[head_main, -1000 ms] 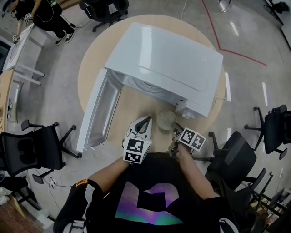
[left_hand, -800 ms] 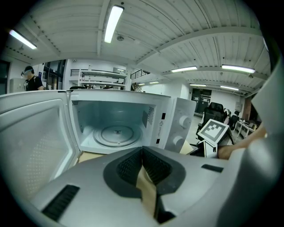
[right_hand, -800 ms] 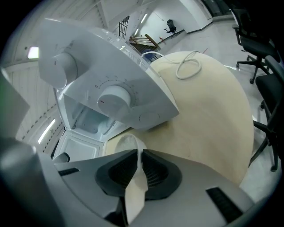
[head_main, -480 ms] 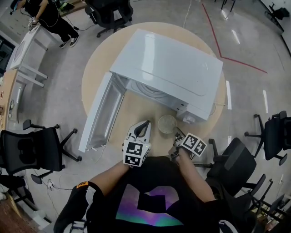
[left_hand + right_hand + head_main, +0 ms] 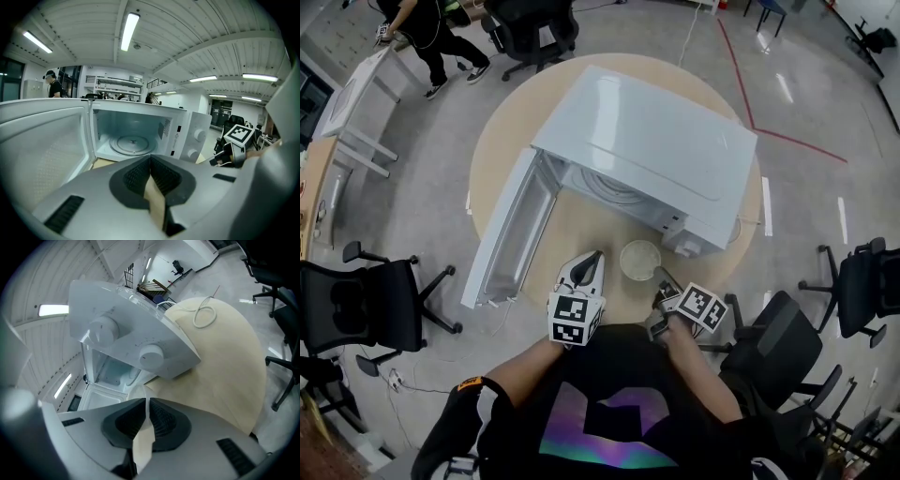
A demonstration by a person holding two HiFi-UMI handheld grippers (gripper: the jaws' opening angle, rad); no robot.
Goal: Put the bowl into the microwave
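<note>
With the right tool (image 5: 661, 278) pinched on the near rim of the bowl (image 5: 638, 259), which sits on the worktop (image 5: 581, 234) before the open microwave (image 5: 647, 141), lift level and swing leftward into the cavity, clear of the closed, empty left tool (image 5: 150, 159).

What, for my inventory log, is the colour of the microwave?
White all over: the microwave, open door included. The head view shows it best.

shirt (image 5: 619, 361): black | chest print (image 5: 609, 424): purple-green | left sleeve (image 5: 461, 417): orange tag (image 5: 469, 382)
</note>
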